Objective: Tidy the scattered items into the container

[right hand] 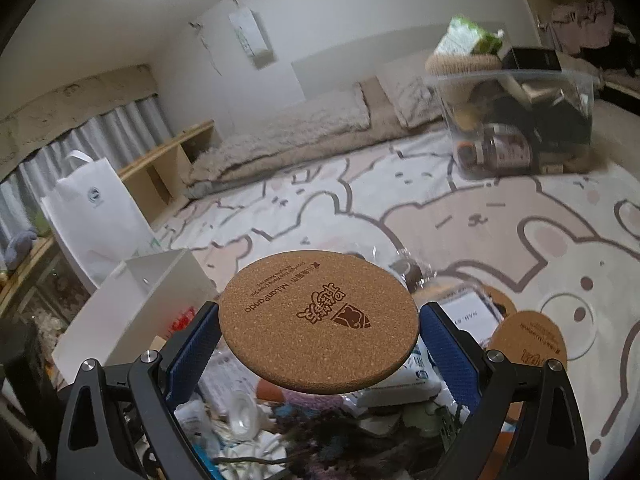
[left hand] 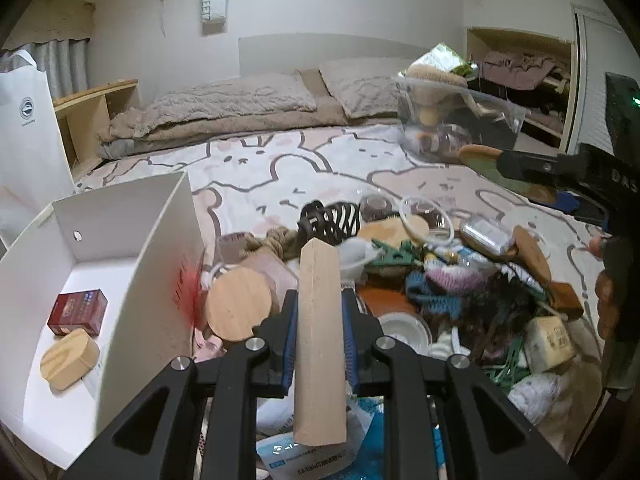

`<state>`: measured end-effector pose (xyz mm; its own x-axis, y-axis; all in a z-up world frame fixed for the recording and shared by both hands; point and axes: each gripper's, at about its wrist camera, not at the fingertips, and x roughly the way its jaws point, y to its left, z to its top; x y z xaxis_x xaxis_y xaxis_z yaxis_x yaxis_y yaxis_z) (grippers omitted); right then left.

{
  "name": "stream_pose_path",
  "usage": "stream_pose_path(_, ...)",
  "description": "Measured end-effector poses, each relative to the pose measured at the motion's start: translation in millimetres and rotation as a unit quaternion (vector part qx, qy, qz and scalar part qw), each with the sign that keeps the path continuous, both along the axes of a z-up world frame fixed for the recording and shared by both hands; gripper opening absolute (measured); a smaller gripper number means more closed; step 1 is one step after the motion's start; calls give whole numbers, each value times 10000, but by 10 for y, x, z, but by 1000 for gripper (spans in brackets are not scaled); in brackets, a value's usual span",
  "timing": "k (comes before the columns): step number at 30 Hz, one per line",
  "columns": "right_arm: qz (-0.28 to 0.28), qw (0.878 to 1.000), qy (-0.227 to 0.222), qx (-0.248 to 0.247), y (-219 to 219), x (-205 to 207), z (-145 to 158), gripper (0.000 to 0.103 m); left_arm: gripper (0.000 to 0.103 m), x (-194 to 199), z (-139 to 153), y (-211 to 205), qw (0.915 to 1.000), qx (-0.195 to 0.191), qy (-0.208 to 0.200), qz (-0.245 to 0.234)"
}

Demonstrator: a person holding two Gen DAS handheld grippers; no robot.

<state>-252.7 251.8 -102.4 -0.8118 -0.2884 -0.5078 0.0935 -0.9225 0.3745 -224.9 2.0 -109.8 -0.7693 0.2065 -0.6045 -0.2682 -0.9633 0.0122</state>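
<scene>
My left gripper (left hand: 320,320) is shut on a pale wooden block (left hand: 320,340), held upright above the pile of scattered items (left hand: 440,280) on the bed. The white open box (left hand: 132,280) stands to its left, with a red carton (left hand: 78,311) and an oval wooden piece (left hand: 69,354) inside. My right gripper (right hand: 320,336) is shut on a round cork coaster (right hand: 318,320), held flat above the pile (right hand: 300,420). The white box (right hand: 140,304) is to its left. The right gripper also shows in the left wrist view (left hand: 560,168), high at the right.
A clear plastic bin (left hand: 456,120) full of items stands far right on the bed; it also shows in the right wrist view (right hand: 516,120). A second cork coaster (right hand: 528,340) lies at right. A white paper bag (right hand: 92,220) and wooden shelf (right hand: 168,168) stand left. Pillows lie at the back.
</scene>
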Motion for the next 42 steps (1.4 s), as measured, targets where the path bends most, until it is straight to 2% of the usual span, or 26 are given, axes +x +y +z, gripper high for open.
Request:
stream_pose_path(12, 32, 9980, 628, -113, 39, 240, 373, 98, 20, 37, 446, 1, 9985, 182, 507, 114)
stream_pose_path(29, -212, 9889, 1423, -374, 194, 510, 641, 98, 20, -50, 1087, -92, 9919, 378, 1179, 274)
stream_pose_path(42, -149, 9855, 1676, -202, -15, 476, 761, 98, 20, -43, 1176, -474, 9873, 515, 1385, 588)
